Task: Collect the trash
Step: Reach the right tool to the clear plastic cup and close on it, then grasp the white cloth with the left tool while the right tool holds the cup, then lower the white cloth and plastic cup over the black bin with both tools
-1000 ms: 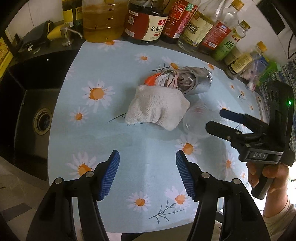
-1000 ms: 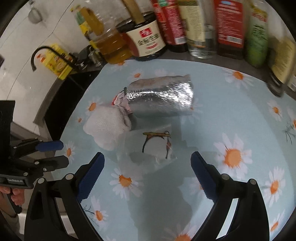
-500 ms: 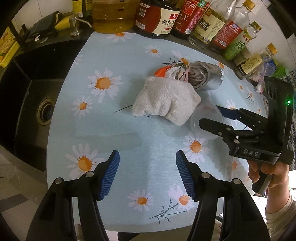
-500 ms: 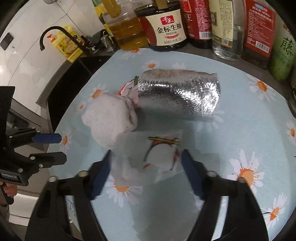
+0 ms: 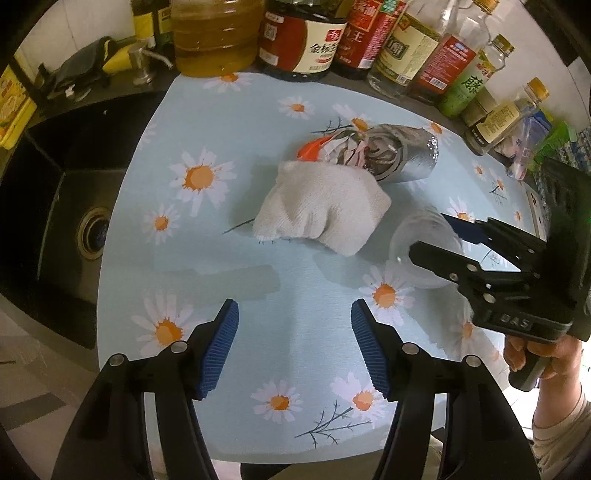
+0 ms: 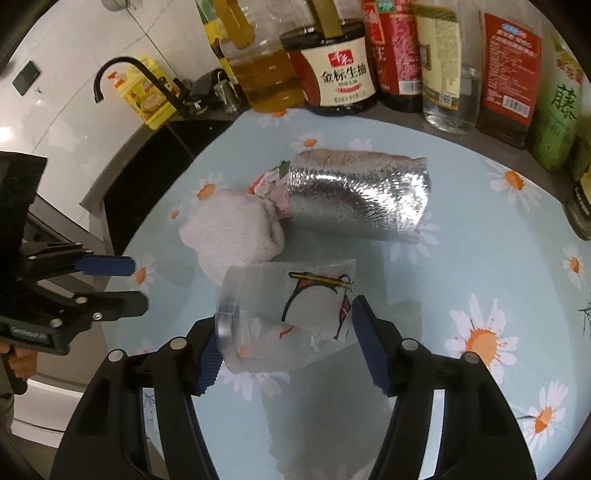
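Note:
A clear plastic cup (image 6: 288, 314) with a printed figure lies on its side on the daisy tablecloth (image 6: 480, 258). My right gripper (image 6: 286, 339) is around the cup, both pads against its sides; it also shows in the left wrist view (image 5: 439, 236) at the cup (image 5: 417, 236). A white cloth bundle (image 5: 325, 210) lies mid-table, touching a silver foil bag (image 6: 358, 195) stuffed with wrappers. My left gripper (image 5: 293, 347) is open and empty above the table's near part.
Several oil and sauce bottles (image 5: 314, 33) line the back edge. A black sink (image 5: 55, 221) with a drain lies left of the table. A black faucet (image 6: 125, 70) and a yellow pack (image 6: 147, 96) stand by the wall.
My right gripper moved forward onto the clear cup and its jaws narrowed around it. My left gripper shifted slightly and stayed open.

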Available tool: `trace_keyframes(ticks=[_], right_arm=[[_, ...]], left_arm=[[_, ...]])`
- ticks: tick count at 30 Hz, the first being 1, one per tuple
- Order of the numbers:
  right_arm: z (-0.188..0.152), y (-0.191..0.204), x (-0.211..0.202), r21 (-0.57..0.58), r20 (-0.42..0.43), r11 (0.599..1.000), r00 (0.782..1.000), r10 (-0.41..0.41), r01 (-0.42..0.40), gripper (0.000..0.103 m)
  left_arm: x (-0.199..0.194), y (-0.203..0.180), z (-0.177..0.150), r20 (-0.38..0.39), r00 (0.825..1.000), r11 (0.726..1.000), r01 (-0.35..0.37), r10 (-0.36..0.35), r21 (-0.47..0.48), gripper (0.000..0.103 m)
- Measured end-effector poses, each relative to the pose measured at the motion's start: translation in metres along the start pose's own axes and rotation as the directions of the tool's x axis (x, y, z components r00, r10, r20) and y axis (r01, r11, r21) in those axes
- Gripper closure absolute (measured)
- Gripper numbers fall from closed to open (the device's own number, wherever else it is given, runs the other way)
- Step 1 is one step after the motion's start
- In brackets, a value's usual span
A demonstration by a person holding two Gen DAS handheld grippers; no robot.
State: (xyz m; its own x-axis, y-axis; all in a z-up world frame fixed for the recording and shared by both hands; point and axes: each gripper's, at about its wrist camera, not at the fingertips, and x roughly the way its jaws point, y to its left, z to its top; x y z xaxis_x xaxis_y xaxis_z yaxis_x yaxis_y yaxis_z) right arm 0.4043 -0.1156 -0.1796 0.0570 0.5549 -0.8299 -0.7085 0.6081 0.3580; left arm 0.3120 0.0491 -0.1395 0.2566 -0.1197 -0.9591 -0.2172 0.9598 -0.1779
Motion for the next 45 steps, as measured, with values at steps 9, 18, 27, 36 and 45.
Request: trace_keyframes(ticks=[9, 18, 27, 36, 45], right_arm=[[-0.021, -0.019, -0.032, 0.080, 0.046, 0.997, 0.999, -0.007, 0.003, 0.039], [-0.049, -0.043, -0.044, 0.171, 0.078, 0.985, 0.997, -0.012, -0.001, 0.039], [-0.055, -0.050, -0.044, 0.196, 0.089, 0.981, 0.996, -0.011, -0.007, 0.039], [-0.060, -0.041, -0.045, 0.195, 0.086, 0.981, 0.996, -0.005, -0.012, 0.039], [-0.070, -0.022, -0.057, 0.201, 0.102, 0.979, 0.994, -0.039, 0.017, 0.039]], left_arm=[[-0.001, -0.025, 0.027, 0.029, 1.000, 0.997, 0.006, -0.009, 0.079, 0.021], [0.029, -0.027, 0.058, 0.038, 0.997, 0.991, -0.067, 0.063, 0.114, 0.022], [0.053, -0.027, 0.069, 0.024, 0.999, 0.991, -0.049, 0.047, 0.122, 0.035], [0.047, -0.019, 0.063, 0.066, 0.998, 0.995, -0.013, 0.007, 0.097, 0.065], [0.027, -0.016, 0.043, 0.088, 0.996, 0.994, 0.018, -0.027, 0.105, 0.067]])
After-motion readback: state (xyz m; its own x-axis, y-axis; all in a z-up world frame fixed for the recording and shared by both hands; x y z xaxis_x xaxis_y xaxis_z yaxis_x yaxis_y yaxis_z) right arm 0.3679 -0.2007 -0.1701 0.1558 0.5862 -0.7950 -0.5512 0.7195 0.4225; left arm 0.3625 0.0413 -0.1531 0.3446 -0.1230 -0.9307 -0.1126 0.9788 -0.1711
